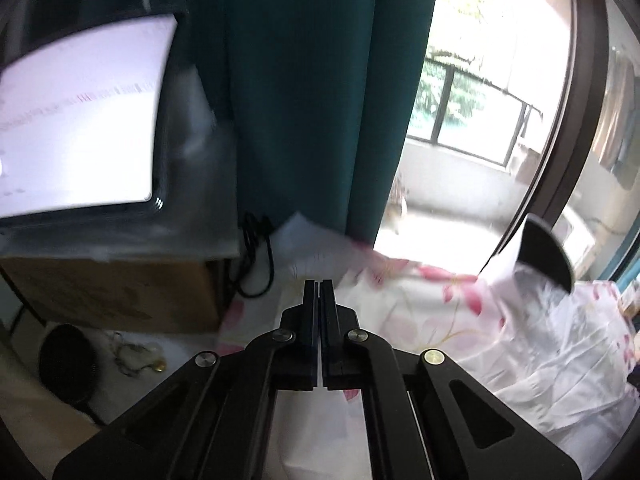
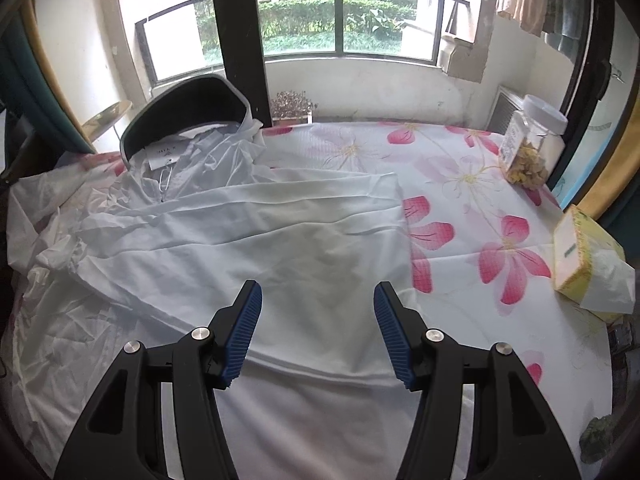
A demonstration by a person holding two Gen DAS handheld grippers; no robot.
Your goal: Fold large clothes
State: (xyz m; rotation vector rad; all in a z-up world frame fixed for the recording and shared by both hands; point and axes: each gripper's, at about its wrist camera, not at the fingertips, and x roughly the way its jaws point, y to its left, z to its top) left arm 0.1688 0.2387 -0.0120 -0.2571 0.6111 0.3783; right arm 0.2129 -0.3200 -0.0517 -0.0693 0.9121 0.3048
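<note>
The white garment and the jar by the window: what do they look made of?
White garment: seems thin woven cloth, matte, with soft creases and some pattern showing through at its edge. Jar: probably clear plastic with a white screw lid; its contents show through, though glass is possible.

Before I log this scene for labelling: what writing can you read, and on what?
None reads clearly.
Garment tag: dark marks, too small.
Jar label: print too small.
Tissue box: green mark, unreadable.
Monitor screen: text lines blurred.
</note>
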